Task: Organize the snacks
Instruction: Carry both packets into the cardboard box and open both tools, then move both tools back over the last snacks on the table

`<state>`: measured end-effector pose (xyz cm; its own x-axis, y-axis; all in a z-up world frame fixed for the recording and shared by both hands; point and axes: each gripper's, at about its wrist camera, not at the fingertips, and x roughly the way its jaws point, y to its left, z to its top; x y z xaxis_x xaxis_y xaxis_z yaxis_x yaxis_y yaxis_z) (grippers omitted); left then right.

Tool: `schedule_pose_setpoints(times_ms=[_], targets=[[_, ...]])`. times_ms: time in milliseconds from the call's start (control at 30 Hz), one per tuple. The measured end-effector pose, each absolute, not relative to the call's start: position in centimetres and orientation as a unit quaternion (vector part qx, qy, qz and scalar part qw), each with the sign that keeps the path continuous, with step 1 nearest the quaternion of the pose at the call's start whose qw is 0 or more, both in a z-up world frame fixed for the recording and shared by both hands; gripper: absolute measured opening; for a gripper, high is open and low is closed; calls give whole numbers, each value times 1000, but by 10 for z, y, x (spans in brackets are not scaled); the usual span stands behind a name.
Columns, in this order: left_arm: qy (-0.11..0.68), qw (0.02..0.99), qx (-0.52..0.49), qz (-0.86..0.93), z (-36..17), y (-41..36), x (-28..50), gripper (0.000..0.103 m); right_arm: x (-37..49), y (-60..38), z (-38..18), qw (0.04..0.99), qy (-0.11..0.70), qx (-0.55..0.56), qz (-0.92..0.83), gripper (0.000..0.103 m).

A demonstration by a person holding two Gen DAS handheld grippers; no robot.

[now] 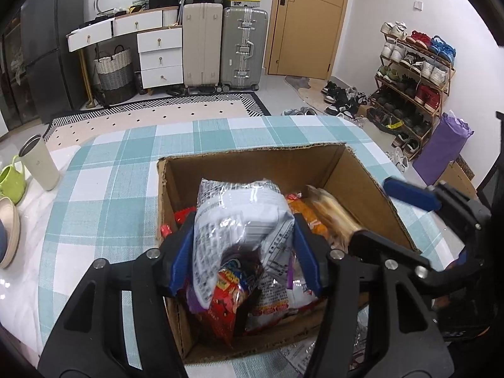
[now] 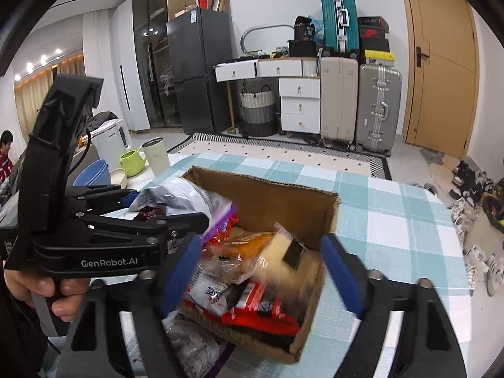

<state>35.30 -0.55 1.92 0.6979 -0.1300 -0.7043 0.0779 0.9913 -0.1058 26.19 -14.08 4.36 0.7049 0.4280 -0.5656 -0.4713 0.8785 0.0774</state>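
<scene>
Checked bench (image 1: 104, 195) carries an open cardboard box (image 1: 252, 163) of snack packets. Left hand-held gripper (image 1: 244, 252), angled down at 6 o'clock, pinches a silver snack bag (image 1: 239, 217) above it. Right hand-held gripper (image 2: 261, 271) hangs spread, holding nothing.

A beige tumbler (image 1: 39, 162) stands beside a green mug (image 1: 12, 182) on the checked tablecloth (image 1: 104, 201). Behind the patterned rug (image 1: 163, 110), two suitcases (image 1: 225, 47) stand side by side next to white drawers (image 1: 160, 56), near a wooden door (image 1: 307, 22) and a shoe rack (image 1: 412, 78)
</scene>
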Motion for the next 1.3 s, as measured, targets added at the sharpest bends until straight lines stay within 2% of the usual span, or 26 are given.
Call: schedule_pose_setpoints(times_ms=[33,133,200,333,367,400,967,1300], targets=[[385,920,-39,-59,19,-4,352,57,260,-144,45,924,297,-35,239,93],[381,921,-52,-62,24,2,341,67,252,-156,48,926,295,-20,232,102],[377,922,-56,-63,28,5,332,81,248,-163,50,927,298,-13,228,102],[371,925,-58,-63,36,11,309,88,239,-173,51,926,308,-8,217,102],[370,925,-58,-60,37,12,302,93,236,-175,50,926,311,-7,216,102],[370,925,-60,-59,38,14,296,103,234,-176,50,925,313,-6,215,102],[388,919,-63,-35,21,19,202,102,187,-182,33,916,340,-8,212,102],[402,912,-78,-23,9,23,182,102,174,-186,21,910,359,-2,205,102]])
